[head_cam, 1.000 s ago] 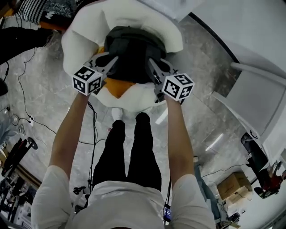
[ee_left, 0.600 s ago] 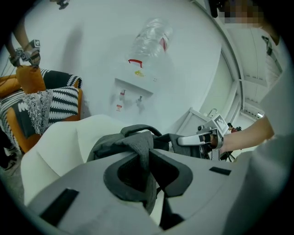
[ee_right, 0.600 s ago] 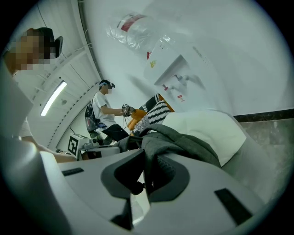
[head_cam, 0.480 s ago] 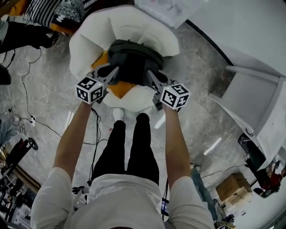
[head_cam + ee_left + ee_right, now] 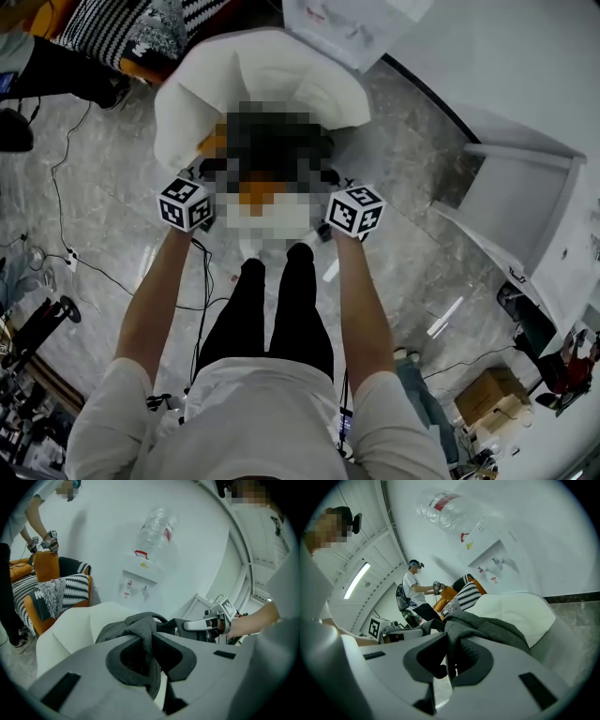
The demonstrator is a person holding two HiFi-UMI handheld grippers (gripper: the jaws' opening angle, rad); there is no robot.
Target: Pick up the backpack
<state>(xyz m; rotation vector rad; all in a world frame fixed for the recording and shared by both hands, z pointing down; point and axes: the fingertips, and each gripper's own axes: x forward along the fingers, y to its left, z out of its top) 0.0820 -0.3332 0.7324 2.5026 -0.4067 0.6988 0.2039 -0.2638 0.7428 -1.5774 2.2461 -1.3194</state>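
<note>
Scene: from the head view we look down two bare arms reaching toward a white armchair (image 5: 323, 84) at upper centre of frame.
Backpack (image 5: 136, 626): dark grey fabric, bunched up, centre frame in both gripper views, w/ the chair's white seat behind and below it.
Left gripper (image 5: 151, 658): jaws nearly closed, pinching a fold of the pack's grey cloth, which hangs down between the pads.
Right gripper (image 5: 449, 660): same story; jaws nearly closed on a grey fold or strap, w/ a narrow gap showing below the pinch.
Key relation: the pack lies ahead of both tools and between them, i.e. toward the frame top in the head view, flanked by the marker cubes at left and right.
Long axis: we judge it runs side to side, from one gripper to the other.
Nearer hand: neither; both sit level, one at each end.
Next move, our guess: an even, straight-up pull w/ both hands so the pack doesn't tip.
Unclear: a blur patch covers the pack in the head view, so we can't tell if it's clear of the seat.
</note>
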